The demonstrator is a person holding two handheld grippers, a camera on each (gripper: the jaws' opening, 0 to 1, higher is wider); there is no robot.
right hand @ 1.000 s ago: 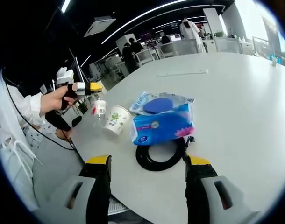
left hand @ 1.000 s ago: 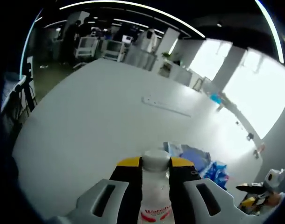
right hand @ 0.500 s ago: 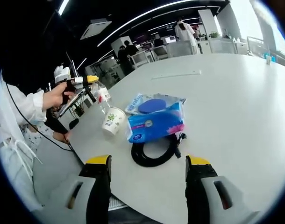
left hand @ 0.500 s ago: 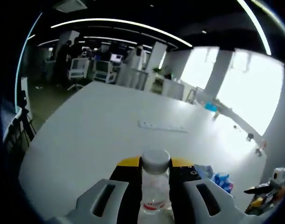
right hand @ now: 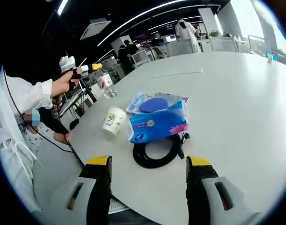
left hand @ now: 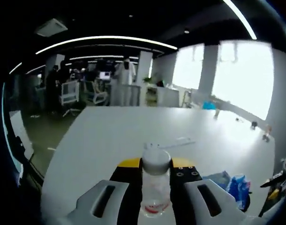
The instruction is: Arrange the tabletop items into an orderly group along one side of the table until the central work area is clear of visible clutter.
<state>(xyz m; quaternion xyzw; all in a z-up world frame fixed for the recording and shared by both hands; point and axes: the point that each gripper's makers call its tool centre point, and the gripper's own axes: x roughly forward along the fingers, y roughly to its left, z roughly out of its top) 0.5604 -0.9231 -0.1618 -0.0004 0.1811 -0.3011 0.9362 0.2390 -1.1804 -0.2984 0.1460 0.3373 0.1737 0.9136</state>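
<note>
The left gripper (left hand: 156, 180) has its jaws clenched on a clear plastic bottle with a white cap and a red label (left hand: 155, 187), held upright and lifted above the white round surface (left hand: 110, 140). In the right gripper view the same bottle (right hand: 105, 85) hangs over the surface's near-left edge, carried by the person's hand (right hand: 65, 83) in a white sleeve.

The main risk is the bottle. It is gripped high, near the neck, and a smooth round body could swivel or slide between the jaws if the hand tips. Because it hangs near the edge, a careless release could send it off the surface or onto the white paper cup with a green print (right hand: 113, 120) just below and beside it, knocking the cup over.

The right gripper (right hand: 147, 185) has its jaws spread wide and released, holding nothing and touching nothing. It hovers off the near edge, with a coiled black cable (right hand: 156, 151) lying on the surface between the jaw tips as seen from that camera.

Touching the cable's far side lies a blue soft pack of tissues (right hand: 158, 124), and behind it a clear plastic bag with a dark blue round item inside (right hand: 154, 104). These sit close together near the near-left edge. Further toward the middle lies a long pale strip (right hand: 176, 72), well apart from the group.
</note>
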